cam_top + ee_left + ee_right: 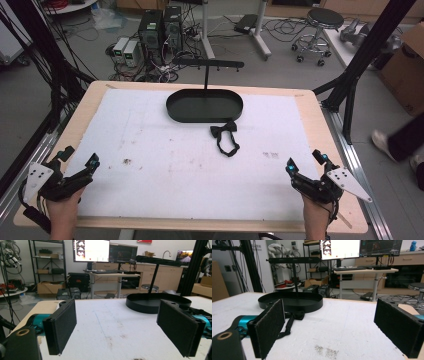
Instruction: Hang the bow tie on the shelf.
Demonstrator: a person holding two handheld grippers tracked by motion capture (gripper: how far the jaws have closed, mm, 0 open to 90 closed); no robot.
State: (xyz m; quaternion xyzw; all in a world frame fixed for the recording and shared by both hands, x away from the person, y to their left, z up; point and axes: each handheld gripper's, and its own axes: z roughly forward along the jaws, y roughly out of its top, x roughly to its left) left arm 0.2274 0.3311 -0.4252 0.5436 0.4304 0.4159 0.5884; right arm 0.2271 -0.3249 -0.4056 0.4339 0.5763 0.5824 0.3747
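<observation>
A black bow tie (224, 131) with its strap looped toward me lies on the white mat just in front of a black oval tray (204, 105). The tray carries an upright post topped by a hook bar (208, 63). My left gripper (78, 158) rests at the mat's near-left corner, jaws wide open and empty. At the near right, my right gripper (305, 161) is also open with nothing in it. In the right gripper view the bow tie (295, 316) lies ahead past the left jaw, with the tray (290, 301) behind it. The left gripper view shows the tray (157, 302) ahead to the right.
The white mat (165, 155) covers most of a wooden table (310, 115) and has a few dark smudges. Black frame posts (367, 47) stand at the right. Computers, cables and a stool (320, 25) sit on the floor beyond the far edge.
</observation>
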